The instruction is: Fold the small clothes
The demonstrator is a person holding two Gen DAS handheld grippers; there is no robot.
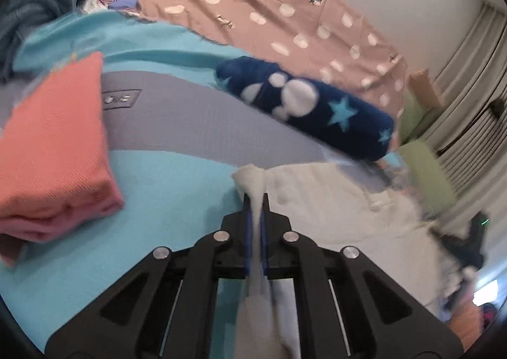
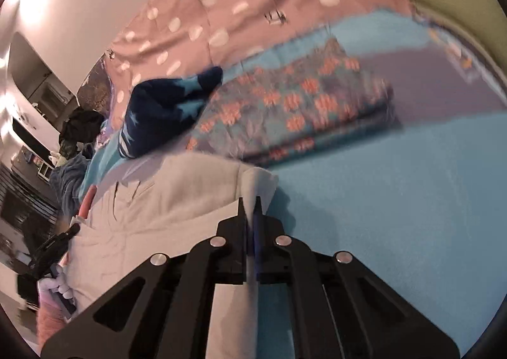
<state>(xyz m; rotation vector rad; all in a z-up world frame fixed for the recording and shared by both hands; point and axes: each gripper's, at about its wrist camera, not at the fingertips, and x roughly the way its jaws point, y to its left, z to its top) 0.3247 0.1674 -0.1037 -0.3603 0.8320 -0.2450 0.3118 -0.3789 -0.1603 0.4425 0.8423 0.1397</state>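
Blue-and-grey bed cover (image 1: 164,187) carries the work. White garment (image 1: 332,200) lies spread on it, near the folded coral cloth (image 1: 54,149) and the navy star-print roll (image 1: 304,105). Left gripper (image 1: 256,197) clamped on one corner; right gripper (image 2: 250,200) clamped on another. Risk: thin pinches may slip under uneven tension, skewing the fold.

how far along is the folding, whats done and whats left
Done: a folded coral piece, a rolled navy star fleece and a folded floral piece lie on the blue bed cover. In hand: the left gripper and right gripper each pinch a corner of the white garment. Left: folding it, plus the heap of clothes behind.
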